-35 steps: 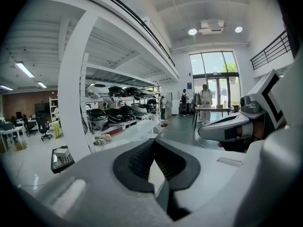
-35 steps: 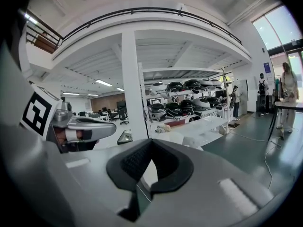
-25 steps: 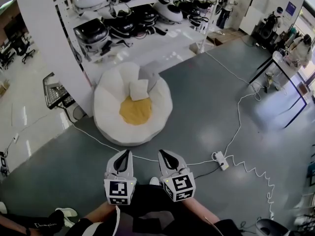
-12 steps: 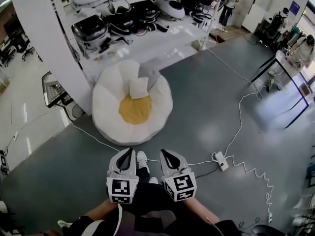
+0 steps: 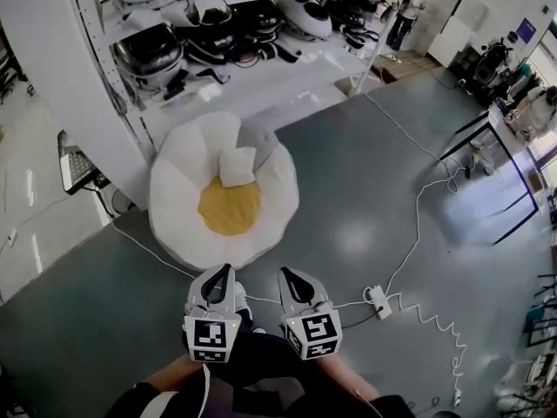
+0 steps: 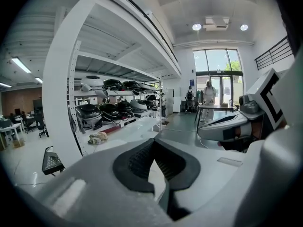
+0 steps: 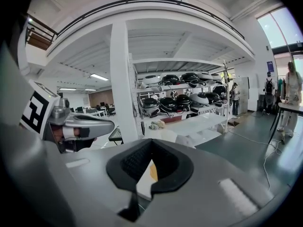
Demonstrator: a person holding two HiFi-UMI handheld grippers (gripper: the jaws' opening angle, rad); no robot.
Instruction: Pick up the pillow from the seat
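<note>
Seat (image 5: 174,225) nearer than a second ago; pillow (image 5: 237,166) toward its back edge. Both clenched, empty: left gripper (image 5: 221,274), right gripper (image 5: 286,277), just off near rim. Open floor (image 5: 365,190) right of seat.

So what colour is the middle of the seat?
The seat's middle is yellow, ringed in white; clearest in the head view.

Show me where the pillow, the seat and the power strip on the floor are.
pillow (image 5: 237,165), head view, middle of its white top face.
seat (image 5: 171,200), head view, its white left rim.
power strip (image 5: 377,301), head view, middle of its white body.
</note>
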